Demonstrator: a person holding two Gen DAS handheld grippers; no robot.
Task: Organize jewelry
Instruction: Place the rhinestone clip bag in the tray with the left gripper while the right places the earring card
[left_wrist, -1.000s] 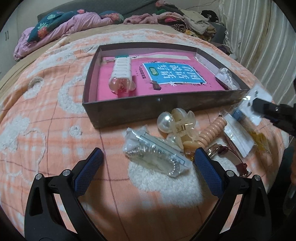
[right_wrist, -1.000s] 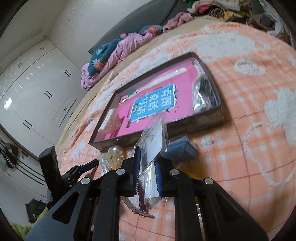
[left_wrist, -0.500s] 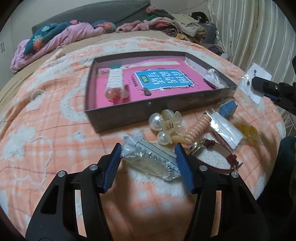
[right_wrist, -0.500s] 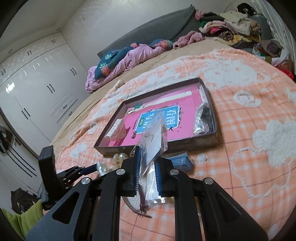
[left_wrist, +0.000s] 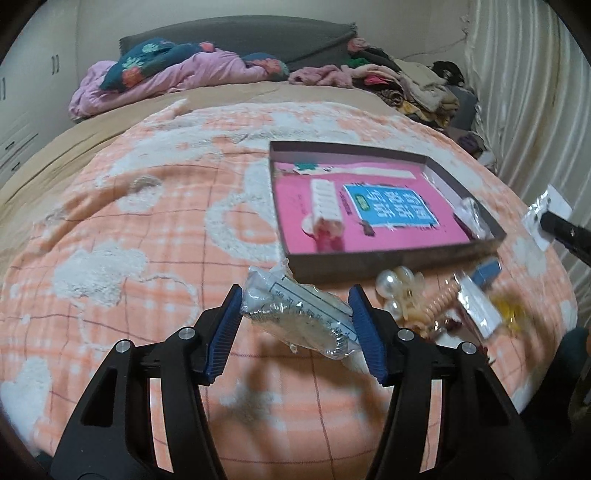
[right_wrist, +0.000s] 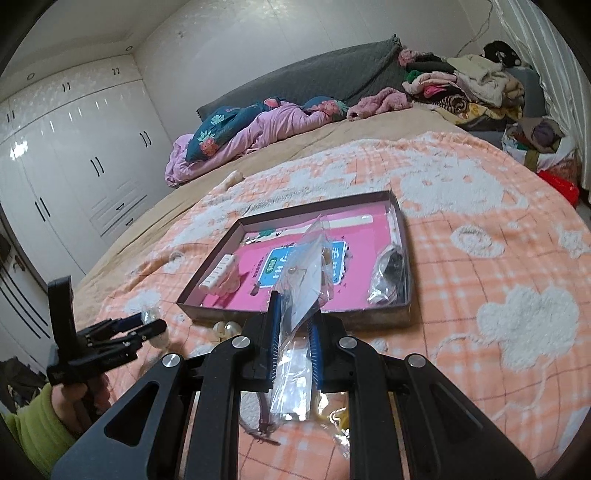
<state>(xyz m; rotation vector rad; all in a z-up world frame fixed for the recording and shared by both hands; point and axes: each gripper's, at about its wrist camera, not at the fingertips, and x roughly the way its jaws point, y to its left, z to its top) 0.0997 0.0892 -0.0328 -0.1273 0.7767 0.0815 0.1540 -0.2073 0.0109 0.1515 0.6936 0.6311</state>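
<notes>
My left gripper (left_wrist: 295, 319) is shut on a clear packet (left_wrist: 299, 314) with a silver chain and a printed label inside. The packet hangs above the orange blanket and throws a shadow on it. My right gripper (right_wrist: 294, 317) is shut on a small clear bag (right_wrist: 306, 269) with a jewelry card, held up in front of the dark box (right_wrist: 369, 319). That box (left_wrist: 388, 264) has a pink floor and lies open. It holds a white hair clip (left_wrist: 327, 206) and a clear bag (left_wrist: 474, 218) in its right corner.
Loose on the blanket before the box lie a pearl hair clip (left_wrist: 395, 284), a peach spiral tie (left_wrist: 439, 302), a small blue box (left_wrist: 485, 271), a flat clear bag (left_wrist: 476, 306) and something yellow (left_wrist: 511, 310). Piled clothes line the far side of the bed.
The left gripper's fingers closed on the chain packet and lifted it off the blanket. The right gripper rose with its bag and rolled a little.
</notes>
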